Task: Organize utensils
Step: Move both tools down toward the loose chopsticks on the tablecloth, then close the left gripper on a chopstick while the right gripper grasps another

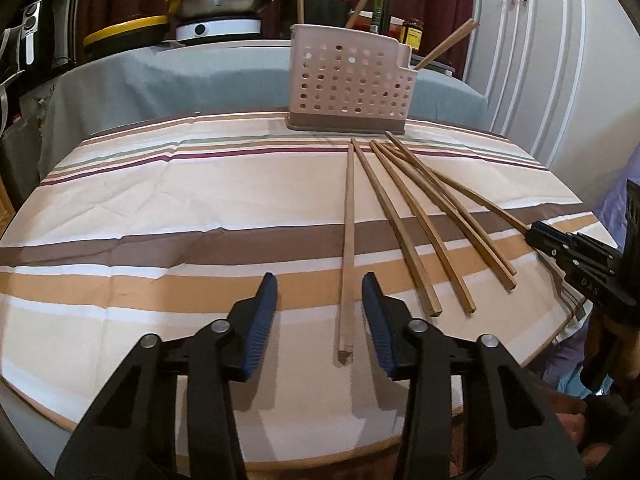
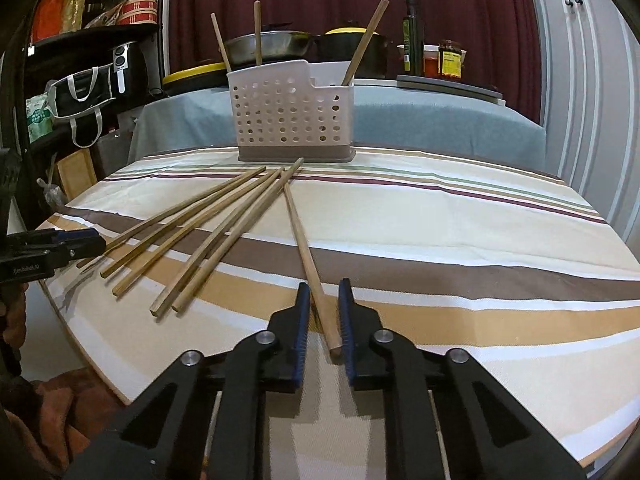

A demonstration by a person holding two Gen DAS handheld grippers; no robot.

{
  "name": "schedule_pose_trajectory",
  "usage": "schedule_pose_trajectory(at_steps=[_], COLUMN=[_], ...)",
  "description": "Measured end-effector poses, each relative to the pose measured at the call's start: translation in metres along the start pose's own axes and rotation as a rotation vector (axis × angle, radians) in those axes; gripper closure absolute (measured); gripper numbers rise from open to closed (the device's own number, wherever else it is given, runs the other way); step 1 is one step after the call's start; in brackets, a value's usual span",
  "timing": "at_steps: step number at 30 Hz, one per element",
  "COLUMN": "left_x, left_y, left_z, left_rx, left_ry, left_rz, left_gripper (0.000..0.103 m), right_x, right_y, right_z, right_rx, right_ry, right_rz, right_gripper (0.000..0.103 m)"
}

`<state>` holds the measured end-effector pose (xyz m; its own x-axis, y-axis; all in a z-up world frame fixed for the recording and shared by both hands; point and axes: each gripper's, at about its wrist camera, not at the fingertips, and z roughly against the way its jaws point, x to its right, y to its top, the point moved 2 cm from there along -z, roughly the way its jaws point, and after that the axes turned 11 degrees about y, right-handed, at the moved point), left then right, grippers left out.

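Right wrist view: both hand-held grippers (image 2: pixel 324 284) (image 1: pixel 320 280) hover low, jaws apart, each straddling a chopstick (image 2: pixel 304 240).

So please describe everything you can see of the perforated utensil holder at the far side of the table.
The utensil holder looks like pale pinkish-white plastic, its walls pierced with rows of round holes, on a darker taupe base. Its rim steps down on one side. It stands upright on the striped tablecloth, at the far edge. Wooden chopsticks lean out of it at different angles. The tips of the loose chopsticks on the cloth lie near its base; contact is unclear.
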<state>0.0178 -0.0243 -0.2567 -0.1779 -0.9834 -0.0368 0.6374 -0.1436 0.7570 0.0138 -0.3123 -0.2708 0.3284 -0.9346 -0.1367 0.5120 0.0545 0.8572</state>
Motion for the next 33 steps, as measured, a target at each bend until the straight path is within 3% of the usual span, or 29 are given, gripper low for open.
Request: schedule_pose_trajectory(at_steps=[15,33], left_x=[0.003,0.006], left_y=[0.0,0.021], left_z=[-0.005,0.024], left_rx=[0.0,0.138], left_ry=[-0.004,0.021], left_rz=[-0.018,-0.052], left_gripper=[0.094,0.097], right_x=[-0.002,-0.011], right_y=[0.0,0.024], right_z=[-0.001,0.022], right_rx=[0.008,0.086], right_ry=[-0.014,-0.039], right_rz=[-0.005,0.034], right_gripper=[0.096,0.096])
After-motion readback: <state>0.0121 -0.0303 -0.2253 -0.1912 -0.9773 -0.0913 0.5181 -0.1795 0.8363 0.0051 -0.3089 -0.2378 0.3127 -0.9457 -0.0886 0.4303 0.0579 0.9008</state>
